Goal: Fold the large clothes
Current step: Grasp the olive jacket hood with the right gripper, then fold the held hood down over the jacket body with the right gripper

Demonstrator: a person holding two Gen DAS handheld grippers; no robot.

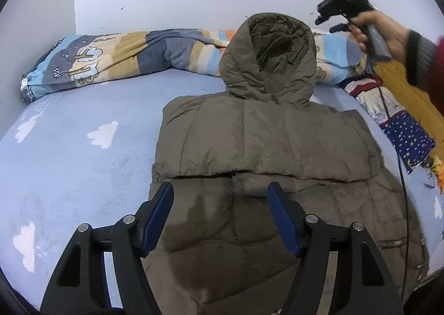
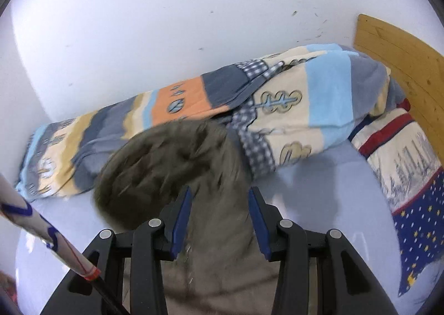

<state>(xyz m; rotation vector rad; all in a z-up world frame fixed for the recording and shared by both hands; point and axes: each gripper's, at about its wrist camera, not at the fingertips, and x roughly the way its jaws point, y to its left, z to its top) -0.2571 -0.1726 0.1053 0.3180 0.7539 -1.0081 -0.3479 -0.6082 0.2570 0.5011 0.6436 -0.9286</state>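
Two grippers hang above the jacket: the left gripper over its folded body, fingers spread and empty, the right gripper near its hood, fingers parted, gripping nothing.

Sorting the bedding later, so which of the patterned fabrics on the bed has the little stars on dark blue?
The navy star-print cloth by the wooden headboard, under a skyline panel. The striped blanket along the wall shows tree motifs, not stars.

The jacket is olive-brown; the bed sheet is light blue with white clouds; the blanket has blue, orange and cream patches; the headboard is yellow wood
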